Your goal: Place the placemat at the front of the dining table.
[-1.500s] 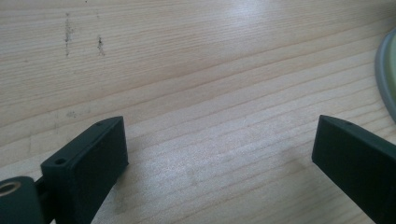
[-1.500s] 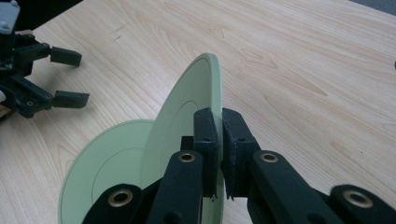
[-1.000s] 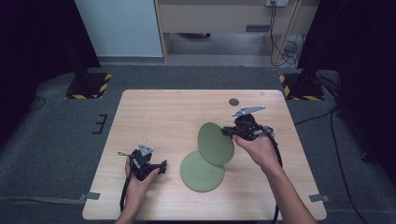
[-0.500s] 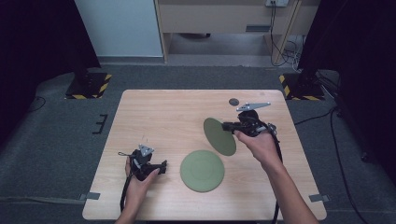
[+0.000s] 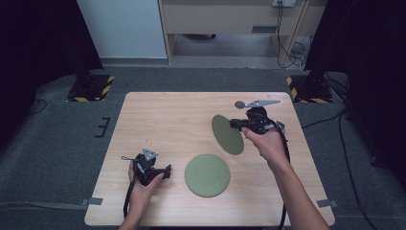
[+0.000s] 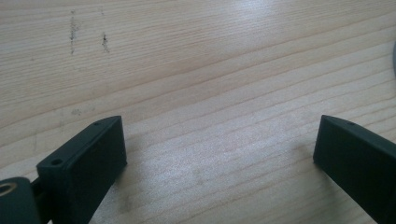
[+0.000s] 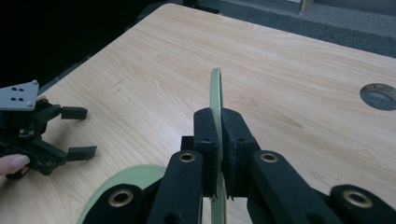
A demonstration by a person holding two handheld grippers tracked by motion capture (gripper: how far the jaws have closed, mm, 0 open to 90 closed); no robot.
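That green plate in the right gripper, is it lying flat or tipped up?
Tipped up. The right gripper pinches the green plate by its rim, edge-on and clear of the table.

Your left gripper (image 6: 219, 154) looks down on the pale wooden table (image 6: 201, 70). Its two black jaws rise from the lower corners, set wide apart, with bare wood grain between them. Small dark scuff marks (image 6: 88, 35) lie on the wood at upper left.
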